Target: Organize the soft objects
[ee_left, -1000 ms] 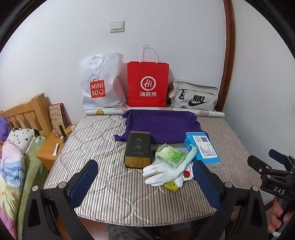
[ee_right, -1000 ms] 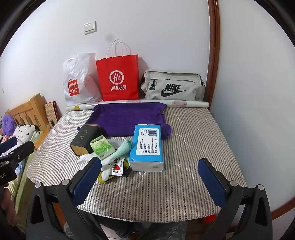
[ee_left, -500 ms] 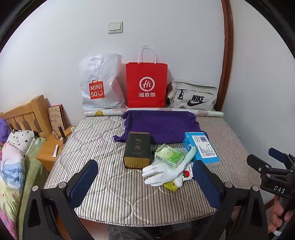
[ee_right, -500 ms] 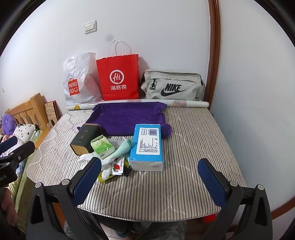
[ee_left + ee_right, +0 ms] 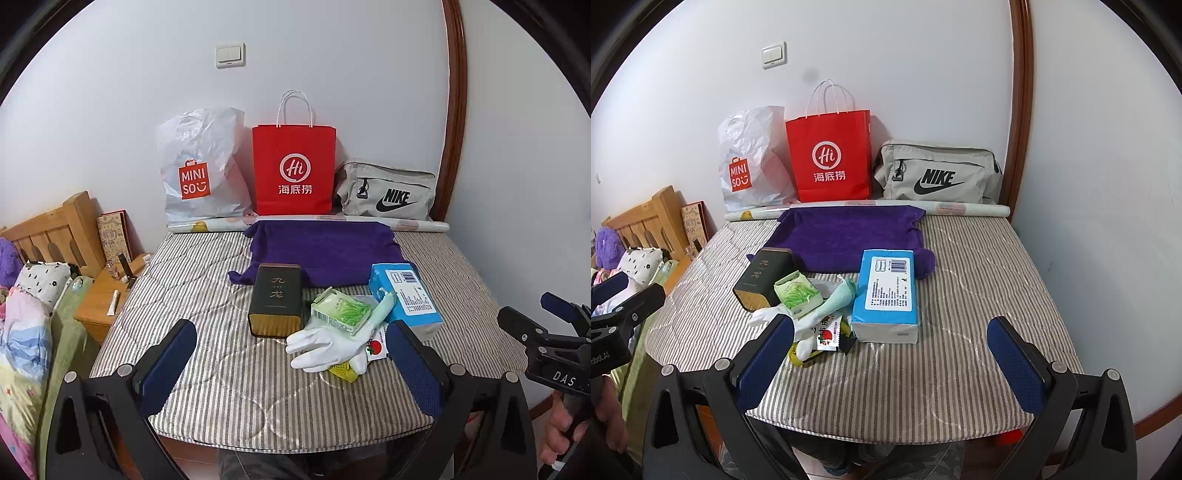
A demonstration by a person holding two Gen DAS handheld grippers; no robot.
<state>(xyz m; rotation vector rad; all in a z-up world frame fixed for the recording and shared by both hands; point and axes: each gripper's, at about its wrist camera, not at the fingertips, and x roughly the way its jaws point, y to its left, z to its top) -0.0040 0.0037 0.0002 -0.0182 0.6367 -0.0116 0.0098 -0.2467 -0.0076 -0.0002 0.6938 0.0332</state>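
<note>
A purple towel lies spread at the back of the striped mattress. In front of it sit a dark tin, a green packet, a white glove and a blue tissue pack. Small snack sachets lie under the glove. My left gripper is open near the front edge, the glove between its fingers' line of sight. My right gripper is open, empty, short of the tissue pack.
Against the back wall stand a white Miniso bag, a red paper bag and a grey Nike bag, with a paper roll before them. A wooden nightstand and bedding are at left.
Both views have shifted only slightly; the objects on the mattress lie as before and both grippers stay open.
</note>
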